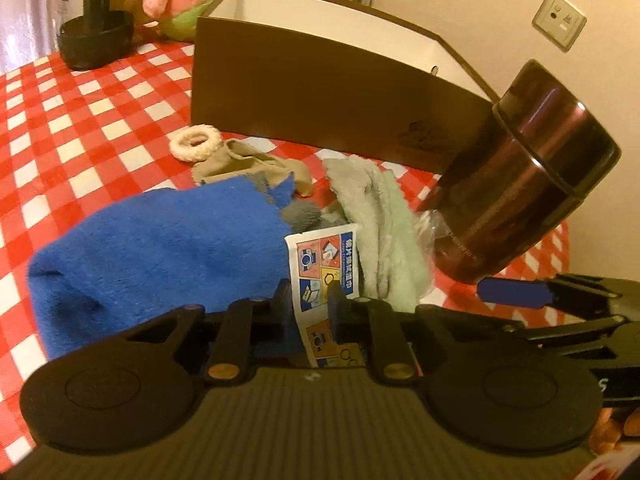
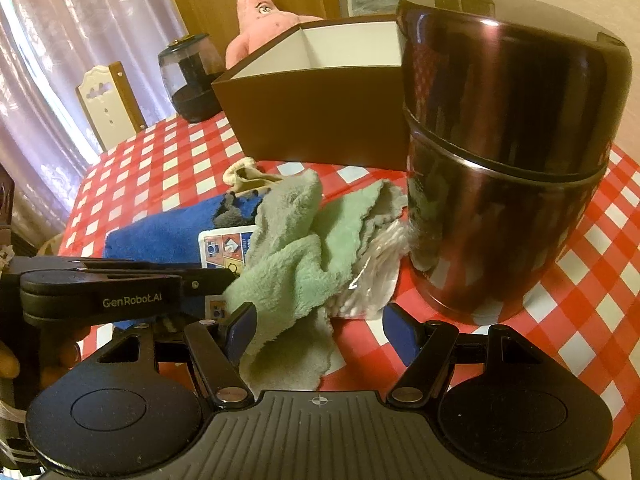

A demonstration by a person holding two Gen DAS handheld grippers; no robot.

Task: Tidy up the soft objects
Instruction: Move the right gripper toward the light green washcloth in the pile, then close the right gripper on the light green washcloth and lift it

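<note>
Left gripper [image 1: 310,300] is clenched on a printed packet [image 1: 320,256], seemingly for clearing. Right gripper [image 2: 318,324] is held released around the green towel [image 2: 304,264], presumably for boxing.

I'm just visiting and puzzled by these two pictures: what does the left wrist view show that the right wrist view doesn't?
Only the left wrist view shows the wall socket, the cream hair tie and the left gripper shut on the printed packet.

Only the right wrist view shows the chair back, the curtain and the right gripper open around the green cloth.

Both show the blue cloth, brown box, dark canister, pink plush.
</note>
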